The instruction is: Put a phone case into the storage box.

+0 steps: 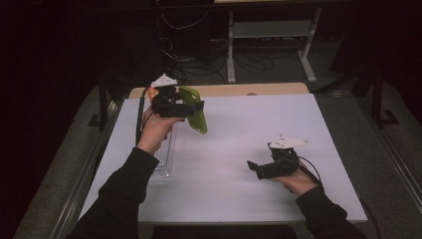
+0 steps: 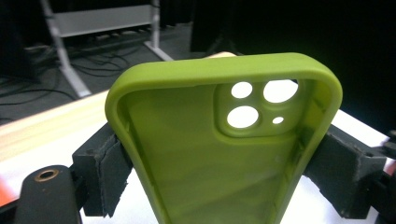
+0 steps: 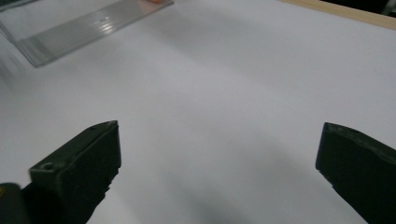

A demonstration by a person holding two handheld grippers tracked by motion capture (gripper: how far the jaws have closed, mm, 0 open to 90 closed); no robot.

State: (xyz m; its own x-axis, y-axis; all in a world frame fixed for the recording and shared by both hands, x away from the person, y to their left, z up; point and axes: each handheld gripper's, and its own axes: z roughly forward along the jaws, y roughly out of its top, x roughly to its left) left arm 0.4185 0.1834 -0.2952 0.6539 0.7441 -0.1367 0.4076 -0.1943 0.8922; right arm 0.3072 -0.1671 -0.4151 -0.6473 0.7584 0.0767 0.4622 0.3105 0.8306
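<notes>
Your right gripper (image 1: 255, 167) sits low over the white table (image 1: 239, 139) toward its near right corner, jaws spread wide with nothing between them. A clear plastic tray (image 1: 166, 154) lies along the table's left edge. Beyond it, toward the far left corner, your left gripper (image 1: 191, 108) is lifted off the surface, clamped across the sides of a green phone case (image 2: 210, 154), its camera cut-outs uppermost.
</notes>
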